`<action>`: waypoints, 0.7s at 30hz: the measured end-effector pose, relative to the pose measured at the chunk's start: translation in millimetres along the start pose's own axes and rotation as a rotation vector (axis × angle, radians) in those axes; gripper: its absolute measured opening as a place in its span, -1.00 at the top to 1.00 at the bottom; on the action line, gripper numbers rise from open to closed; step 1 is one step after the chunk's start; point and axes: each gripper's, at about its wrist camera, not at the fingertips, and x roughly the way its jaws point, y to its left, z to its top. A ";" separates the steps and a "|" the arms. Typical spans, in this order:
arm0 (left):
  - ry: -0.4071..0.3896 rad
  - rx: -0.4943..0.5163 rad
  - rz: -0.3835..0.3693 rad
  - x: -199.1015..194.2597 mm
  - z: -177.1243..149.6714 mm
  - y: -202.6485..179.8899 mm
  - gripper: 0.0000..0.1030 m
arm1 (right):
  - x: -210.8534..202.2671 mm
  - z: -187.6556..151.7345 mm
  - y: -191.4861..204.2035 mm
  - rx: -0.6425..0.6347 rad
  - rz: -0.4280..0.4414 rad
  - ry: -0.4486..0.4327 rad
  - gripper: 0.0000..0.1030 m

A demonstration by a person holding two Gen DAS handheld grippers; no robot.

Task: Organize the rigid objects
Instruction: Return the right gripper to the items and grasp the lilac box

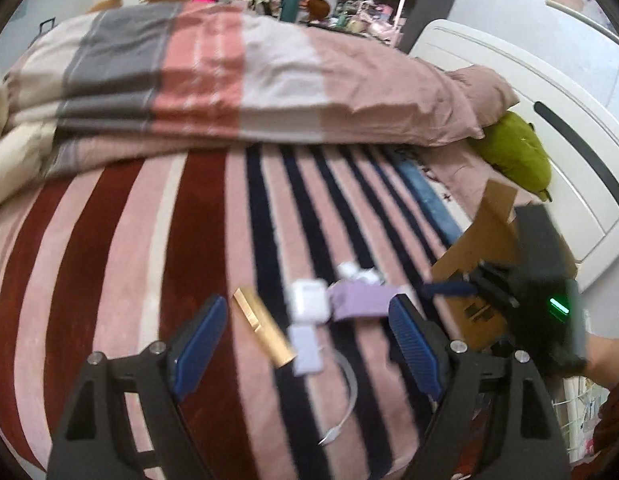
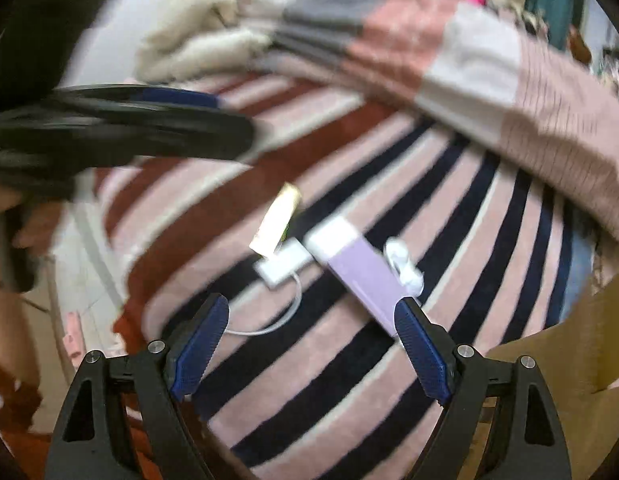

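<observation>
Several small items lie on the striped bedspread (image 1: 129, 240): a gold tube (image 1: 263, 328), a white case (image 1: 308, 300), a purple box (image 1: 363, 300), a small white adapter (image 1: 305, 350) with a cable (image 1: 345, 412), and white earbuds (image 1: 355, 272). My left gripper (image 1: 305, 344) is open just above them, the gold tube and adapter between its fingers. In the right wrist view the gold tube (image 2: 279, 218), adapter (image 2: 283, 266), purple box (image 2: 359, 276) and earbuds (image 2: 405, 264) lie ahead of my open, empty right gripper (image 2: 313, 344). The other gripper (image 1: 461, 289) shows at the right.
A cardboard box (image 1: 479, 248) sits at the right on the bed, also seen in the right wrist view (image 2: 569, 360). A folded quilt (image 1: 229, 80) and pillow lie behind. A green plush (image 1: 517, 148) rests by the white headboard (image 1: 529, 92).
</observation>
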 end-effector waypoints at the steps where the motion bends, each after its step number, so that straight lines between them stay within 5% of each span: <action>1: 0.002 -0.006 0.003 0.8 -5.0 2.0 -0.57 | 12.5 -1.9 -5.4 0.017 -0.041 0.012 -0.62; 7: -0.002 -0.050 -0.020 2.0 -22.7 20.0 -0.57 | 69.9 -6.9 -47.9 0.138 -0.131 0.038 -0.54; 8: -0.003 -0.047 -0.010 2.1 -22.7 20.6 -0.57 | 71.2 -8.8 -49.6 0.136 -0.134 0.038 -0.43; 10: -0.006 -0.050 -0.005 2.5 -22.5 21.1 -0.57 | 68.6 -12.3 -49.8 0.133 -0.108 0.059 0.14; 12: -0.012 -0.058 -0.023 1.3 -22.7 21.3 -0.57 | 59.0 -16.1 -45.8 0.126 -0.070 0.062 0.30; 21: 0.001 -0.040 -0.076 7.5 -18.3 2.6 -0.57 | 19.3 -15.0 -13.8 0.081 -0.018 0.010 0.40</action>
